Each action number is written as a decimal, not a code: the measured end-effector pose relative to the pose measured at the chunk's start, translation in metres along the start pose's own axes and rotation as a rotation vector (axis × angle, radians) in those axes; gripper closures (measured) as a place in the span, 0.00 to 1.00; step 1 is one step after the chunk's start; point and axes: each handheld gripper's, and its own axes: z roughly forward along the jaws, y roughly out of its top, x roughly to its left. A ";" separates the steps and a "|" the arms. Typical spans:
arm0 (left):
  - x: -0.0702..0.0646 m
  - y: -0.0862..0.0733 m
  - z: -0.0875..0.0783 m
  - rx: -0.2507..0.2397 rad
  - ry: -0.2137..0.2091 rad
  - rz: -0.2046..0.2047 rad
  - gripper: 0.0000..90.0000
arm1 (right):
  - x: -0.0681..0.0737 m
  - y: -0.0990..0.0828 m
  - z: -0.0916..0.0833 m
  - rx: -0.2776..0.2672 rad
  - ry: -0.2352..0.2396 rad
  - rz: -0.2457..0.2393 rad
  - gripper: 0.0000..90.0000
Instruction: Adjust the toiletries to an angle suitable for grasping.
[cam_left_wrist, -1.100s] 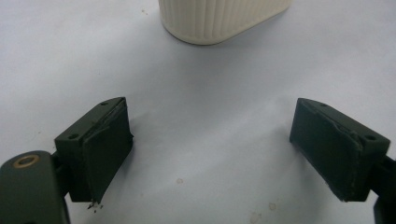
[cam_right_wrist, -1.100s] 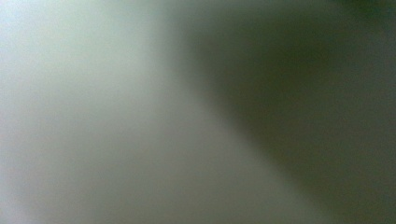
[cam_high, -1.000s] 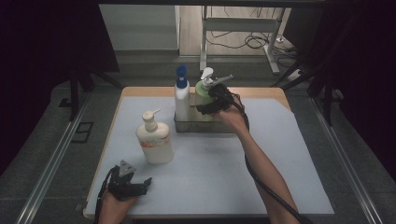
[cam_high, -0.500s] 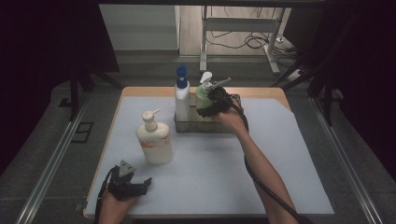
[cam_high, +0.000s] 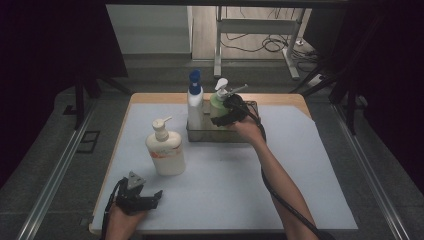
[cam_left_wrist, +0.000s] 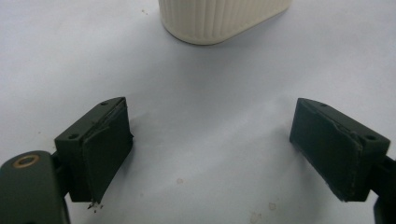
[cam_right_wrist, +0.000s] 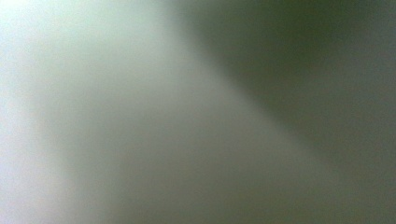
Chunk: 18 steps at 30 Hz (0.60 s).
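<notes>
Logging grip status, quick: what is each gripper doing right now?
Left gripper: open, nothing between its jaws.
Right gripper: at the green bottle in the tray; grip cannot be told.

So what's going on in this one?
A person works two claws at a table. The right claw is up against the green pump bottle, which stands in the metal tray beside a blue-capped bottle; whether it grips is unclear. The left claw rests open on the white mat, near a cream pump bottle.
</notes>
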 end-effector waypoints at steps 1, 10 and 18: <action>0.000 0.000 0.000 0.000 0.000 0.000 0.14 | -0.002 -0.002 0.000 -0.006 0.008 0.002 0.13; 0.000 0.000 0.000 0.000 0.000 0.000 0.14 | -0.004 -0.006 -0.001 -0.037 0.020 -0.002 0.12; 0.000 0.000 0.000 -0.001 0.001 0.000 0.14 | -0.002 -0.010 -0.010 -0.064 0.002 -0.016 0.12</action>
